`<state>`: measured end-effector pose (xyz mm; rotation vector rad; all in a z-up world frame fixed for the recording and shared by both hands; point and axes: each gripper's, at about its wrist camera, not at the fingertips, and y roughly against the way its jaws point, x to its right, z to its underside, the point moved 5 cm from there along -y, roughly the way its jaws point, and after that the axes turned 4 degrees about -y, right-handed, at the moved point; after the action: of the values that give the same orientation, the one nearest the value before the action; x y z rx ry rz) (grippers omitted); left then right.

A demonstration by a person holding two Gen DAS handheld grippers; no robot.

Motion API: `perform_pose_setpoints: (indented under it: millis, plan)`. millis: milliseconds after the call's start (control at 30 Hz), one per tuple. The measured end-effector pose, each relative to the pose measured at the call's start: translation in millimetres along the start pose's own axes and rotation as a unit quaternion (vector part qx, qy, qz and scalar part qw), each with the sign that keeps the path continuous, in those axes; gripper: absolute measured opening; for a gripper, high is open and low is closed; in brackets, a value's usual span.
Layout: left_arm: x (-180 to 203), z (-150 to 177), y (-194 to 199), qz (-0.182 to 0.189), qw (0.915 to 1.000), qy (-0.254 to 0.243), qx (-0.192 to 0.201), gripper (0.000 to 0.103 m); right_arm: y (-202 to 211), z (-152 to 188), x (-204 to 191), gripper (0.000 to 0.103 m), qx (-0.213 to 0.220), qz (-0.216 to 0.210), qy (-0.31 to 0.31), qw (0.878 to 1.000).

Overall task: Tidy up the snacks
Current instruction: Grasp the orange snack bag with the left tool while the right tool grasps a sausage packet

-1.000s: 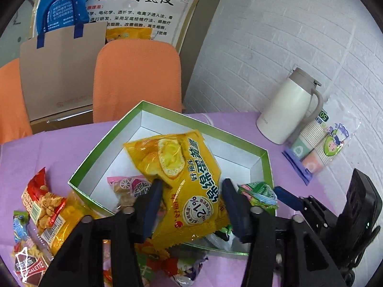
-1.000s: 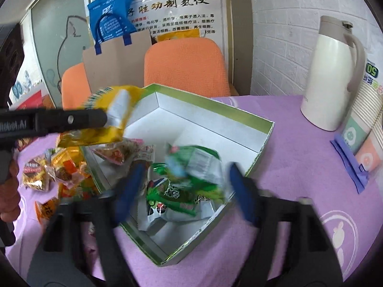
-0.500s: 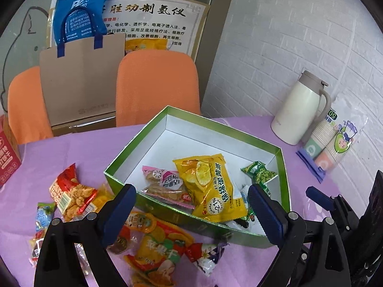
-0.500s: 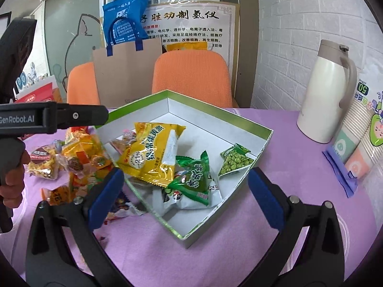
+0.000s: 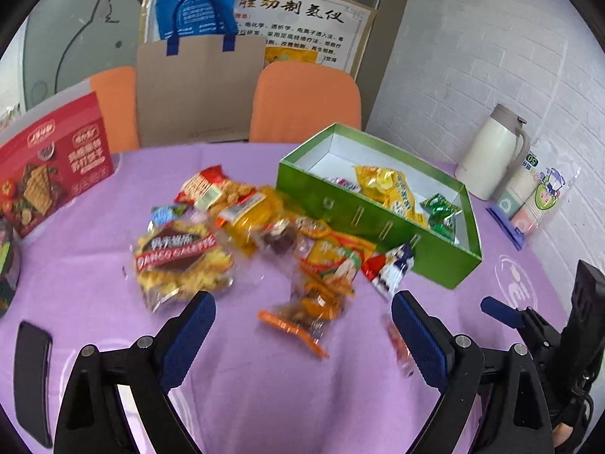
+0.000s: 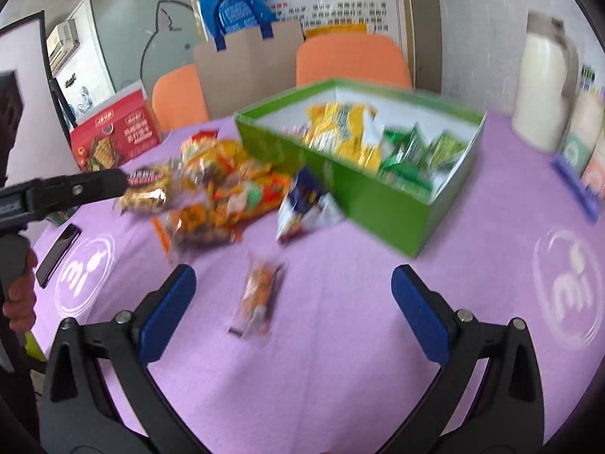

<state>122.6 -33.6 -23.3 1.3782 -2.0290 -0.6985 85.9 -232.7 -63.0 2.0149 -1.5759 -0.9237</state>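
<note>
Left gripper [image 5: 302,331]: jaws spread wide, nothing between the blue pads, held above the purple table [image 5: 264,397] at its near edge. Directly ahead of it lies an orange snack packet [image 5: 306,314], flat on the cloth. Just beyond that sits the loose snack pile [image 5: 242,223], spread across the middle of the table: a clear bag of yellow biscuits [image 5: 179,261] on the pile's left, a red-and-white packet [image 5: 389,270] on its right, leaning against the box wall.

Right gripper [image 6: 293,295]: jaws likewise spread wide, empty, above the near edge of the table. A single small orange packet [image 6: 259,299] lies alone on the cloth just ahead of it, apart from the pile. This view is blurred; finer detail cannot be read.

Green box [image 5: 378,223]: open-topped, white inside, standing right of the pile toward the table's far right side. It holds a yellow bag [image 5: 393,191] and green packets [image 5: 440,212]; a pink-edged packet shows at the near wall.

Beyond the box, at the far right edge: a white thermos [image 5: 491,151] and a sleeve of paper cups [image 5: 529,196]. At the far left edge: a red carton [image 5: 53,166]. A dark phone [image 5: 32,378] lies at the near left edge.
</note>
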Motion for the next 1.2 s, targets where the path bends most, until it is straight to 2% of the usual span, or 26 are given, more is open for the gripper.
perform_pose_setpoints:
  millis: [100,233,367,433,500,533,1000,1200]
  plan:
    - [-17,31,1,0.003,0.9996,0.022,-0.015,0.096,-16,17,-6,0.102,-0.026,0.003,-0.014,1.000]
    - [-33,51,2,-0.005,0.9991,0.033,-0.027,0.096,-24,19,-13,0.089,-0.026,0.003,-0.019,0.999]
    - [-31,52,4,0.014,0.9994,0.024,-0.022,0.096,-30,18,-20,0.058,-0.030,0.019,-0.007,0.999]
    - [-26,49,4,0.018,0.9997,0.009,-0.017,0.096,-33,21,-22,0.054,-0.037,0.019,-0.001,0.999]
    - [-19,46,3,0.026,0.9996,-0.004,-0.014,0.096,-33,22,-22,0.037,-0.037,0.030,0.004,0.999]
    - [-17,45,2,0.029,0.9994,-0.007,-0.014,0.096,-33,23,-22,0.022,-0.041,0.030,0.006,0.999]
    - [-3,27,-15,0.037,0.9986,-0.031,-0.020,0.096,-16,23,-18,0.022,-0.031,0.017,0.009,0.999]
    - [13,3,-35,0.051,0.9956,-0.075,-0.022,0.096,-14,29,-15,0.022,-0.035,0.016,0.005,0.999]
